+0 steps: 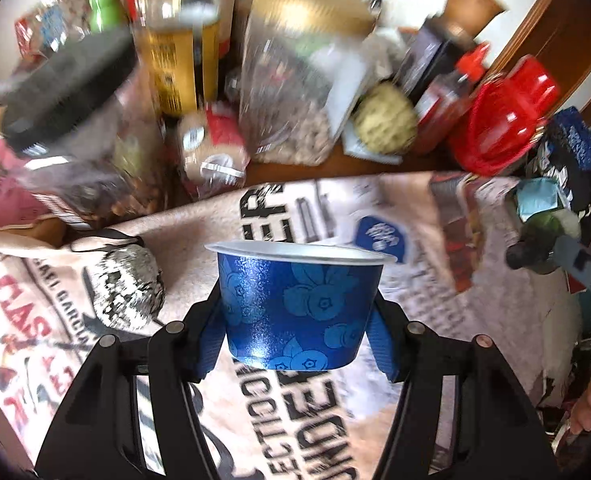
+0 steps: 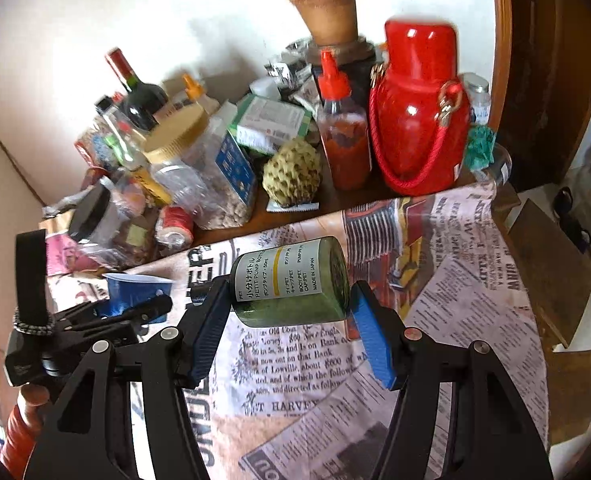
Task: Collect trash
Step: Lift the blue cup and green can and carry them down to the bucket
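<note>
Left wrist: glossy blue tapered cup (image 1: 295, 312)

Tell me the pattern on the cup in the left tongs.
Glittery blue cup printed with blueberries; left wrist view shows it best.

White wall (image 2: 175, 8) behind newsprint-covered table (image 2: 435, 248), dark wooden door frame (image 2: 543, 80) right of table, daylight.

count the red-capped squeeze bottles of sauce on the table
1: the red-capped sauce bottle stands at the back of the table, between the bumpy green fruit and the red flask. Clutter behind could hide others.
</note>
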Motion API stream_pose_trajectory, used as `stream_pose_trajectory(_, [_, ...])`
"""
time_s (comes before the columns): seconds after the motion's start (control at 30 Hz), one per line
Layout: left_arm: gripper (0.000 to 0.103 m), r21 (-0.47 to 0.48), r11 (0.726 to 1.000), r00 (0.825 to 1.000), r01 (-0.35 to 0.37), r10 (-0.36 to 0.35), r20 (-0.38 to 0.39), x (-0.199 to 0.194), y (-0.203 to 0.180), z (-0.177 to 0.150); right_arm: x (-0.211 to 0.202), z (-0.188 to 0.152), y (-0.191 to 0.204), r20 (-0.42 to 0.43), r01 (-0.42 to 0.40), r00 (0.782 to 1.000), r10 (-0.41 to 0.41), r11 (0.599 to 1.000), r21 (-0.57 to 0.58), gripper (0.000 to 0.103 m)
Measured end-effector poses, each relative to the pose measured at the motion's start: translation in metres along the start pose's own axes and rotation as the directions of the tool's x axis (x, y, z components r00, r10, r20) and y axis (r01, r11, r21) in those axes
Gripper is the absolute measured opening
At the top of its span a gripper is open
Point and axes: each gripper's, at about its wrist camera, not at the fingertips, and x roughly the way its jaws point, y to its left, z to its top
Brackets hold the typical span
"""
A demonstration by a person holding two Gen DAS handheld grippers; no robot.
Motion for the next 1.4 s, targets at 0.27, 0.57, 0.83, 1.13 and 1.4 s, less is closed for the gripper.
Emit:
stream_pose_trajectory(0.27, [0.061, -0.026, 0.999, 0.980, -0.039, 0.044, 0.193, -0.096, -0.063, -0.034, -0.074, -0.015, -0.018, 0.079, -0.072, 0.994, 0.078, 0.995, -0.067, 0.058])
stream_pose_trajectory(0.57, [0.061, -0.131, 0.988, 0.915, -0.084, 0.129, 0.382, -0.188, -0.139, -0.114, -0.144, -0.057, -0.043, 0.108, -0.122, 0.983, 0.146, 0.971, -0.206, 0.058])
stream_pose_trajectory(0.83, [0.061, -0.167, 0.980, 0.871, -0.112, 0.177, 0.458, -0.250, -0.174, -0.175, -0.196, -0.088, -0.048, 0.138, -0.147, 0.972, 0.190, 0.951, -0.270, 0.058])
stream_pose_trajectory(1.13, [0.061, -0.110, 0.987, 0.833, -0.117, 0.158, 0.531, -0.313, -0.186, -0.238, -0.265, -0.135, -0.034, 0.241, -0.136, 0.950, 0.197, 0.959, -0.248, 0.058])
stream_pose_trajectory(1.4, [0.061, -0.045, 0.995, 0.840, -0.085, 0.096, 0.534, -0.358, -0.169, -0.323, -0.307, -0.212, -0.004, 0.278, -0.111, 0.946, 0.170, 0.970, -0.215, 0.058])
